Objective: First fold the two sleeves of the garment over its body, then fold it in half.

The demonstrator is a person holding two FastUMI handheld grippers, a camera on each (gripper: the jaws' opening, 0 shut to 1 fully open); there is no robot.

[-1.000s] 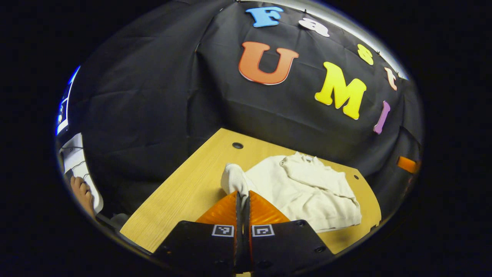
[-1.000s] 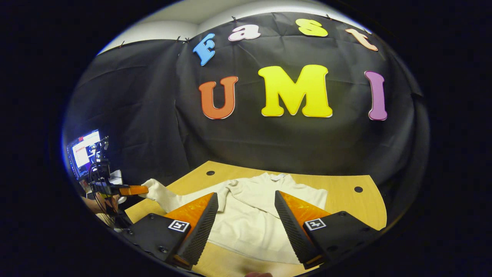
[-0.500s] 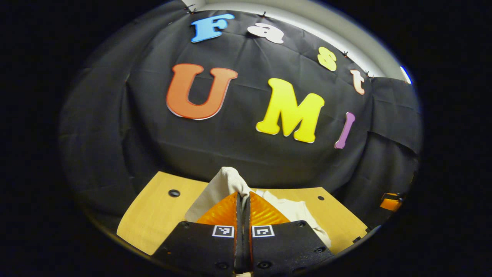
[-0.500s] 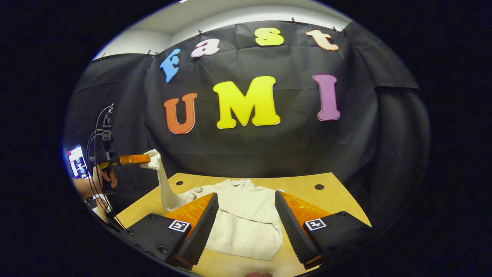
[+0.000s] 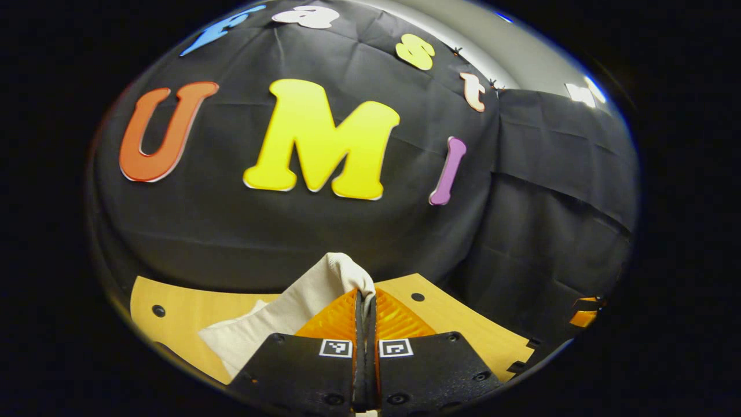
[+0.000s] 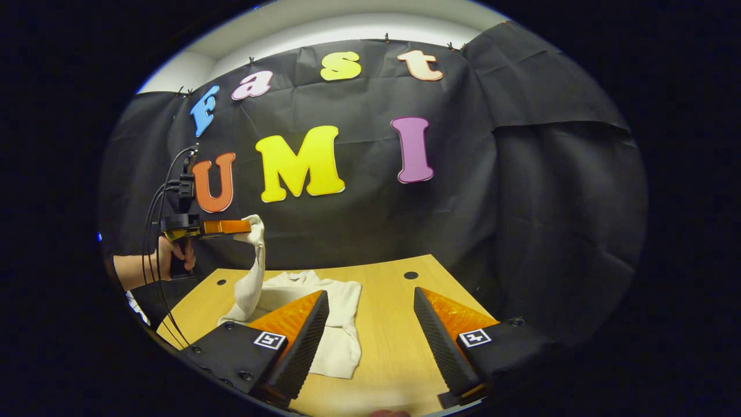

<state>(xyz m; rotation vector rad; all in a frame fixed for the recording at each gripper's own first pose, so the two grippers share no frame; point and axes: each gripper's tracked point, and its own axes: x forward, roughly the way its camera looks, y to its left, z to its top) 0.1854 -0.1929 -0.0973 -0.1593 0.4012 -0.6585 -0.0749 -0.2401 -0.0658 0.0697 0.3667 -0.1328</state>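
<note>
Left gripper [image 5: 365,294] clamped on sleeve [image 6: 253,272], lifted above table [image 6: 393,324]. Right gripper [image 6: 370,324] apart, idle. Risk: thin pinch slipping; garment [image 6: 324,313] body dragging.

We see the left gripper [image 5: 365,296] with fingers pressed together, pinching the sleeve cuff [image 5: 341,272], raised above the counter's [image 6: 393,324] left edge; a hand [image 6: 173,255] grips its handle, forearm level. The right gripper [image 6: 370,318] hovers low over the near edge, fingers spread wide, holding nothing.

A recording booth: black cloth wall [image 6: 521,191] behind a wooden table [image 6: 393,324].
</note>
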